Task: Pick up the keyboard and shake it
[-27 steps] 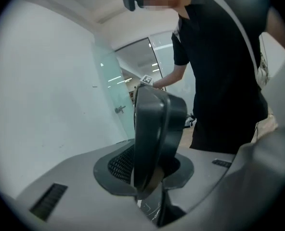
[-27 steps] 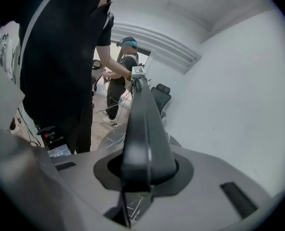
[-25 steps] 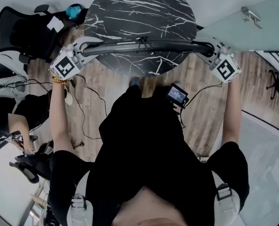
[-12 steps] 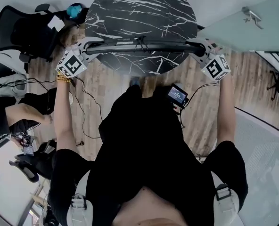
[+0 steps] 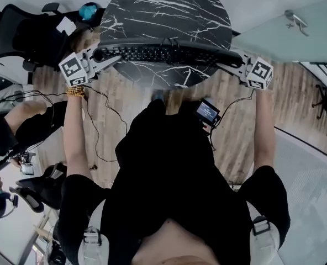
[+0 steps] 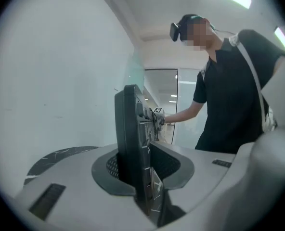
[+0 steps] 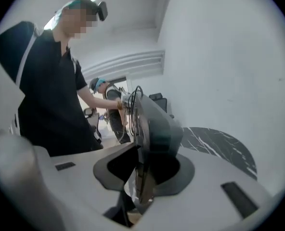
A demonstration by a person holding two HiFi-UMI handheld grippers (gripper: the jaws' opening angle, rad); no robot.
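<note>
A long black keyboard [image 5: 163,54] hangs in the air over the near edge of the round black marble table [image 5: 169,10], its keys facing up toward the head view. My left gripper [image 5: 100,57] is shut on its left end and my right gripper [image 5: 232,59] grips its right end. In the left gripper view the keyboard [image 6: 128,138] stands edge-on between the pads of the left gripper [image 6: 142,177]. In the right gripper view the keyboard [image 7: 154,124] sits the same way in the right gripper [image 7: 142,177], whose jaws are opening slightly with the keyboard still between them.
A black office chair [image 5: 25,37] and a teal object [image 5: 87,11] stand at the far left. Another person [image 5: 20,126] sits low at the left. Cables trail over the wooden floor [image 5: 108,115]. A small screen [image 5: 207,112] hangs at my waist. A glass panel [image 5: 296,32] is at the right.
The keyboard has turned from edge-on to showing its keys. Both grippers have rolled with it and shifted a little outward.
</note>
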